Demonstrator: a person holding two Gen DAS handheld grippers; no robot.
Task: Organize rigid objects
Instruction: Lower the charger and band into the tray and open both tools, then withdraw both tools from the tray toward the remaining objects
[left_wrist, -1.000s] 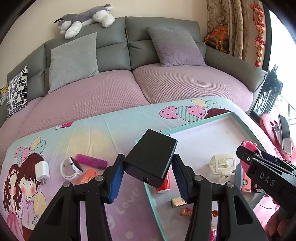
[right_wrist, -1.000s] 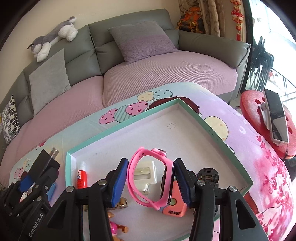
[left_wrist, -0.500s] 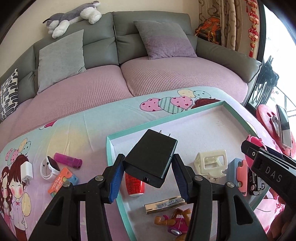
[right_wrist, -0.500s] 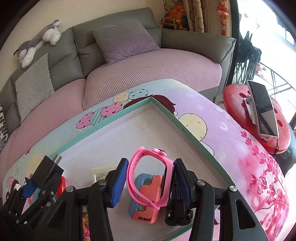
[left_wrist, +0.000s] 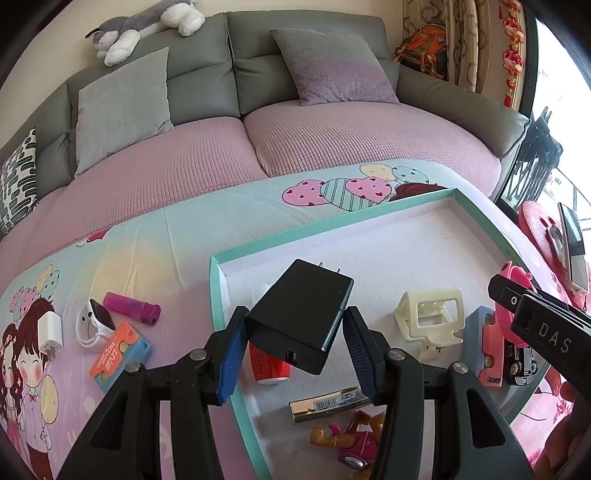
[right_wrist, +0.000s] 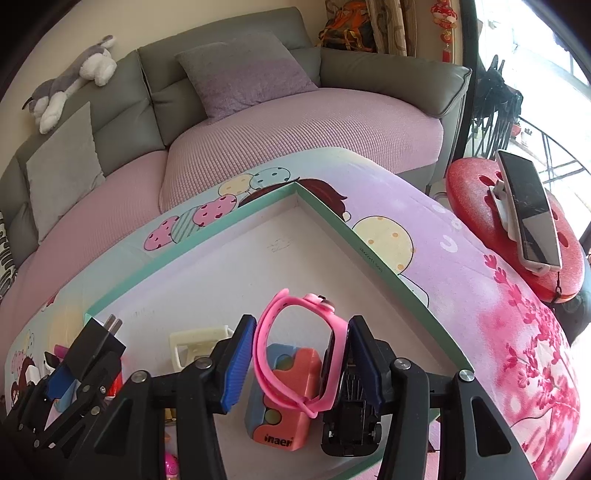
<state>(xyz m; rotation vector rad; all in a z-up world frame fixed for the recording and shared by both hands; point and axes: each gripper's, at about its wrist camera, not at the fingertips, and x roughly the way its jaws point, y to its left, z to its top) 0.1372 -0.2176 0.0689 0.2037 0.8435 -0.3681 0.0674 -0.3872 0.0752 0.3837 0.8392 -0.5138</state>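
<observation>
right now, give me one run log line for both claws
left claw: shut on black charger, over green tray | right claw: shut on pink watch, over tray | nothing released yet

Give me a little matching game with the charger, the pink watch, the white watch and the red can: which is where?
Things:
1. black charger
2. pink watch
3. white watch
4. red can

Places:
A. lying inside the tray
B. held in the right gripper
C. lying on the cloth outside the tray
D. held in the left gripper

Pairs: 1-D, 2-B, 3-C, 4-A
</observation>
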